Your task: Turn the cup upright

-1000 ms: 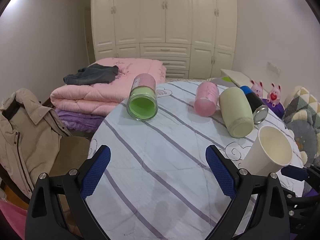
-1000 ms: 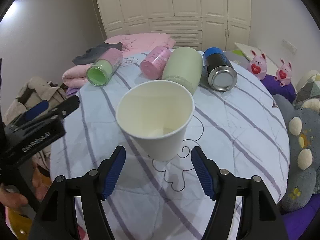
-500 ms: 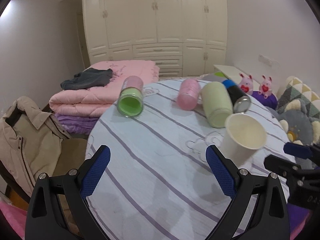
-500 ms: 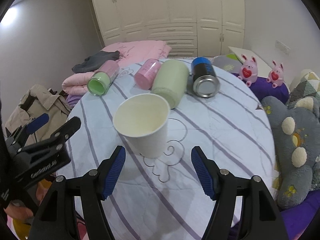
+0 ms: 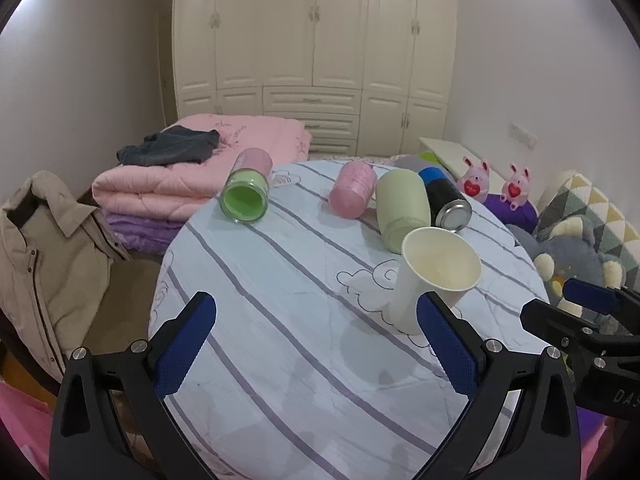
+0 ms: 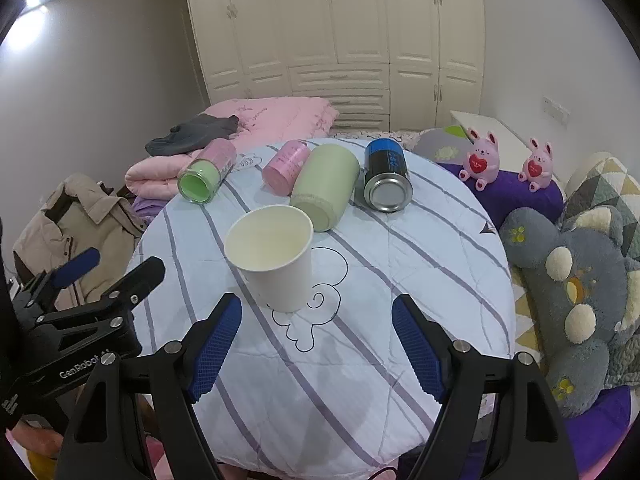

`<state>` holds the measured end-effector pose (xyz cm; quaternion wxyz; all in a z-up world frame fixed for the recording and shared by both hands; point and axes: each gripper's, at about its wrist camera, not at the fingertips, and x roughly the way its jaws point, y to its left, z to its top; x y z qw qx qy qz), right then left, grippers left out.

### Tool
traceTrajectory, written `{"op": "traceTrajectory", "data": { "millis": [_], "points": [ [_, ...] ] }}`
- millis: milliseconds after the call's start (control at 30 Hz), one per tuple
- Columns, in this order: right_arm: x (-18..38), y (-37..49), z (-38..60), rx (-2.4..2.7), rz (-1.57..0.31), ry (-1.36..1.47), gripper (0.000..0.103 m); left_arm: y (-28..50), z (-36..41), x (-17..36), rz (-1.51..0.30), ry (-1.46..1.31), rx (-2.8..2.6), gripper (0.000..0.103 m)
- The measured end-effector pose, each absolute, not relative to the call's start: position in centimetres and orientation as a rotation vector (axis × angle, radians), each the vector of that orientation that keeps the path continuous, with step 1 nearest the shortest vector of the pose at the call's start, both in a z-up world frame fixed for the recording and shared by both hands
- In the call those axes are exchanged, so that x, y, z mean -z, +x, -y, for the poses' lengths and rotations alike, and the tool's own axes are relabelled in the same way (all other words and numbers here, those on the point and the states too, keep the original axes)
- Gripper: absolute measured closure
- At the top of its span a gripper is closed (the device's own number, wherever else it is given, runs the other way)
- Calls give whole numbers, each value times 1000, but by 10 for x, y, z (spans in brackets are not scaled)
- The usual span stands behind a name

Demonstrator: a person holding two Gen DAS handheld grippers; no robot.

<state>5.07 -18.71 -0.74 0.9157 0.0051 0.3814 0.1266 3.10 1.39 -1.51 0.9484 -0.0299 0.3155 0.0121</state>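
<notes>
A white paper cup (image 6: 276,260) stands upright, mouth up, on the round table with the striped cloth (image 6: 420,240). It also shows in the left wrist view (image 5: 432,280). My right gripper (image 6: 316,344) is open and empty, a short way back from the cup. My left gripper (image 5: 316,344) is open and empty, to the left of the cup; its right finger overlaps the cup's base in the view.
Lying on their sides at the far edge: a pink-green cup (image 6: 204,172), a pink cup (image 6: 286,164), a pale green cup (image 6: 326,188), a blue-black can (image 6: 386,176). Plush toys (image 6: 576,284) at right, a coat on a chair (image 5: 44,256) at left.
Both grippers have pulled back from the table. The paper cup, held tilted between the right fingers before, now stands free and upright on the cloth.
</notes>
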Motion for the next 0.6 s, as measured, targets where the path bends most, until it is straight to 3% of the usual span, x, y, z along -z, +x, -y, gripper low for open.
{"op": "traceTrajectory", "data": {
  "millis": [600],
  "points": [
    [9,41,196,-267,-792,30,24,20,-3,5,-582,-39,-24,1]
  ]
}}
